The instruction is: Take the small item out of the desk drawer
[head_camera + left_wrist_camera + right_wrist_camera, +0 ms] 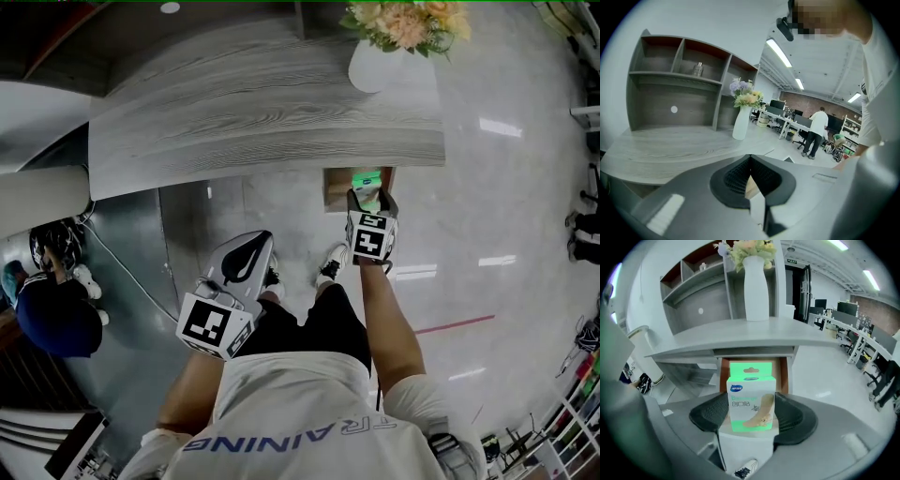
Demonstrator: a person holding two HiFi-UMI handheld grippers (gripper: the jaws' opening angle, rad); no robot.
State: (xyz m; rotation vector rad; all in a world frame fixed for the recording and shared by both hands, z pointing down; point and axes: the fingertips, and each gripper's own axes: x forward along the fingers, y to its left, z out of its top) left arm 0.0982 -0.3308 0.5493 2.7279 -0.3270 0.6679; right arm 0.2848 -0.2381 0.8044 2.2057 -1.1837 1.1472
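While the dark ribbed pads of the right gripper (752, 405) press on both sides of a small green-and-white cardboard box (751, 398), its jaws are clamped on that box, which stands upright between them with its printed face toward the gripper's camera. Just behind the box, in the right gripper view, lies an open wooden drawer with brown side walls (723, 372), set under the edge of the grey wood-grain worktop (740, 336). From the head view, the box (366, 179) sits over the open drawer (333, 190), at the tip of the right gripper (367, 194); whether it is clear of the drawer's floor I cannot tell.

Further out, a tall white ceramic vase (756, 287) with pale pink and yellow flowers (408, 23) stands on the worktop, above the drawer.

Away from the drawer, the left gripper (247, 255) is held low over the pale glossy floor (487, 206), near the person's knee. In its own view the jaws (750, 174) are together with nothing between them, pointing up past the worktop toward a grey open-shelf unit (675, 84).
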